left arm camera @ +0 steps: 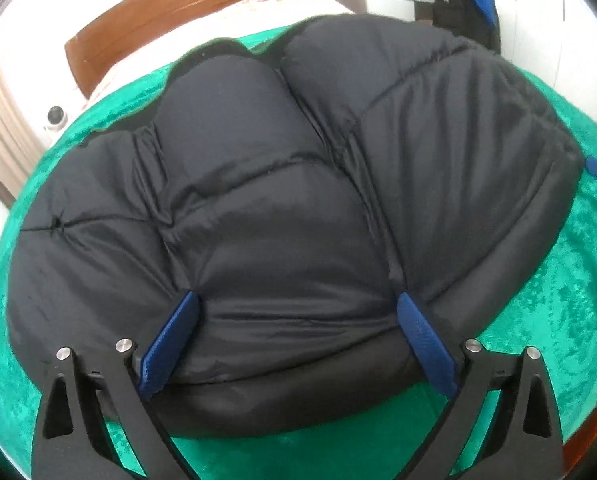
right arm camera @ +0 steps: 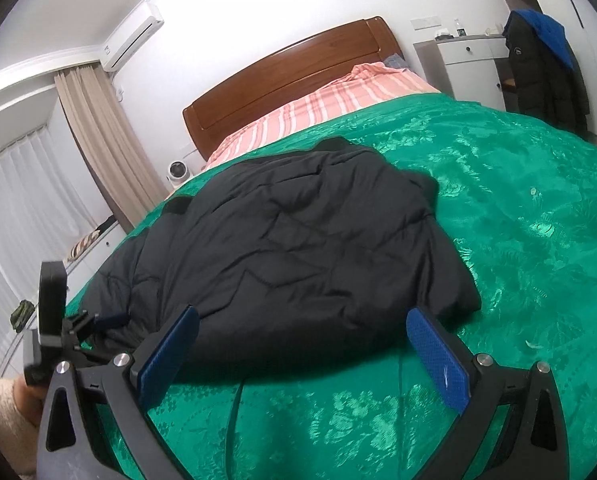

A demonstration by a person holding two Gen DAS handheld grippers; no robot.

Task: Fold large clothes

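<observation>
A dark padded jacket [left arm camera: 282,184] lies bundled on the green bedspread [left arm camera: 558,288] and fills most of the left wrist view. My left gripper [left arm camera: 298,296] is open wide, its blue pads [left arm camera: 174,340] pressing against the jacket's near edge, with a puffy section bulging between them. In the right wrist view the jacket [right arm camera: 298,252] is a folded heap on the left half of the bed. My right gripper [right arm camera: 302,314] hovers open just short of its near edge, with nothing between the fingers. The left gripper [right arm camera: 78,328] shows at the jacket's left end, held by a hand [right arm camera: 26,396].
The wooden headboard [right arm camera: 290,76] and a pink striped sheet [right arm camera: 330,104] lie beyond the jacket. Bare green bedspread [right arm camera: 518,220] spreads to the right. A white cabinet [right arm camera: 470,60] and a hanging dark coat with a blue hood [right arm camera: 546,76] stand at the far right; curtains [right arm camera: 102,136] hang at the left.
</observation>
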